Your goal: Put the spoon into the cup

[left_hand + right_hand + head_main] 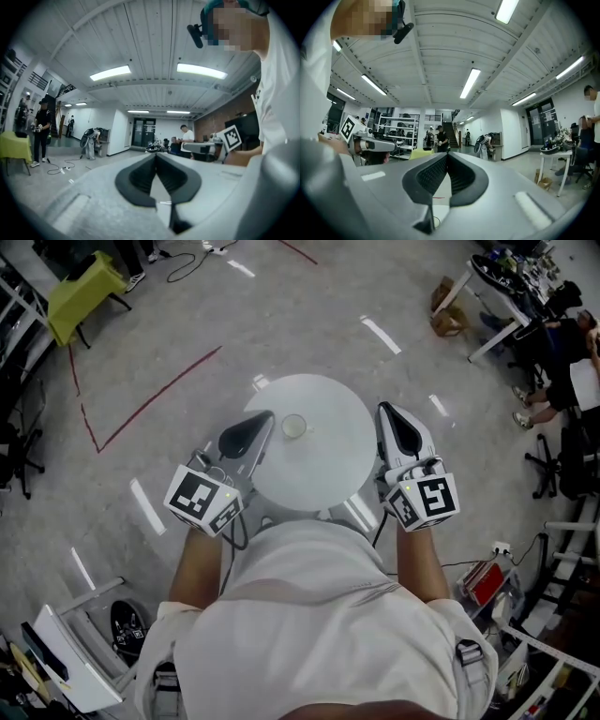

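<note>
Head view: left tool (265, 418) and right tool (384, 411) clenched empty, no spoon visible; a careless reach could topple the cup (294, 426).

Large open lab or workshop hall, grey polished concrete floor (309, 306) with red tape lines (159, 396), white ribbed ceiling (140, 37) with strip lights (110, 72), metal storage shelves (396, 127), cluttered white table (497, 298).
</note>
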`<state>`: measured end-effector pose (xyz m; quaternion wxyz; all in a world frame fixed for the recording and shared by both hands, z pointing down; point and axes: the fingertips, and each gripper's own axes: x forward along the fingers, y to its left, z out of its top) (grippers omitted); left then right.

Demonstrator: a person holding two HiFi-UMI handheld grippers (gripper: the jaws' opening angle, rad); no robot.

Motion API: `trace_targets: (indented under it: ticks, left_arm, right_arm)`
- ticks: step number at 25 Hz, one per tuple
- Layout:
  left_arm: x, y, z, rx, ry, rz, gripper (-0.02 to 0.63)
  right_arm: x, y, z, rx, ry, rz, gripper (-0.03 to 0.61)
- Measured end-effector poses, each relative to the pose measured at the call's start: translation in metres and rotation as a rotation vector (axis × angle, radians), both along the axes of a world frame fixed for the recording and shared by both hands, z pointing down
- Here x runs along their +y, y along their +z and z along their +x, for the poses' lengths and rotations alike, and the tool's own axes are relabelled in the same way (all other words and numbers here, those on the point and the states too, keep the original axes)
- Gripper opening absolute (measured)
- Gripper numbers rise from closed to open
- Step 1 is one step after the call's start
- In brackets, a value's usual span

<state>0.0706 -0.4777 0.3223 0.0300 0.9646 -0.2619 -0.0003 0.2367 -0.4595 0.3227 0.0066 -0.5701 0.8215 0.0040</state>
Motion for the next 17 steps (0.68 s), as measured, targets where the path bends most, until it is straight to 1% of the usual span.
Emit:
trace_targets:
  ticks: [5, 8, 17]
  left_arm:
    - [0.004, -0.003, 0.007, -0.001, 0.0, 0.005, 0.002]
    - [0.007, -0.004, 0.005, -0.001, -0.005, 0.006, 0.002]
    - [0.016, -0.002, -0.002, -0.008, -0.019, 0.006, 0.002]
  right_arm:
    - [0.004, -0.003, 0.011, -0.017, 0.002, -0.001, 0.005]
    - [0.005, -0.009, 0.008, -0.036, -0.008, 0.005, 0.005]
    - [0.008, -0.007, 0.0, -0.033, -0.026, 0.003, 0.005]
